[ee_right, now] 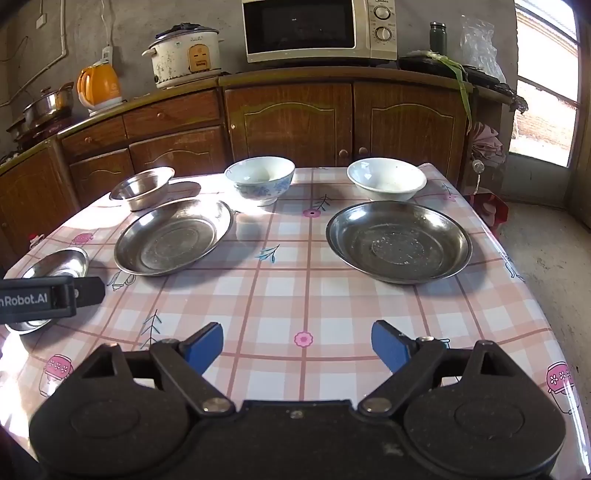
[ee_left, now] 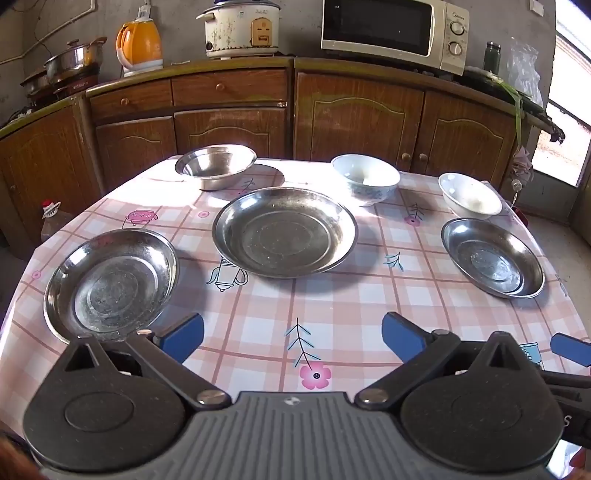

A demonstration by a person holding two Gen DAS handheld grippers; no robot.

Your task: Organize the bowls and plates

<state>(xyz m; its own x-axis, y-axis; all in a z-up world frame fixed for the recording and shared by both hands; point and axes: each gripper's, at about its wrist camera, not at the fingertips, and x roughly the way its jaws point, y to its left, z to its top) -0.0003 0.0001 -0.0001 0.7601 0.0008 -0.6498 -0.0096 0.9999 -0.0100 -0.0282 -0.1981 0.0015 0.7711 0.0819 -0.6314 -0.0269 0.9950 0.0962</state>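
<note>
Three steel plates lie on the checked tablecloth [ee_left: 332, 295]: one at the near left [ee_left: 110, 284], a larger one in the middle [ee_left: 284, 230], one at the right [ee_left: 493, 256]. Behind them stand a steel bowl [ee_left: 215, 166], a blue-patterned bowl [ee_left: 365, 179] and a white bowl [ee_left: 469, 197]. My left gripper [ee_left: 293, 334] hovers open over the near cloth, just right of the left plate. My right gripper [ee_right: 297, 343] is open too, short of the right plate [ee_right: 399, 242], with the white bowl [ee_right: 386, 179] beyond. Neither holds anything.
Brown cabinets [ee_left: 354, 114] run behind the table, carrying a microwave [ee_left: 391, 31], a rice cooker [ee_left: 240, 27], an orange kettle [ee_left: 138, 46] and pots [ee_left: 70, 62]. An oil bottle [ee_left: 51, 219] stands on the floor at left. The table's right edge [ee_right: 517, 266] drops to bare floor by a door.
</note>
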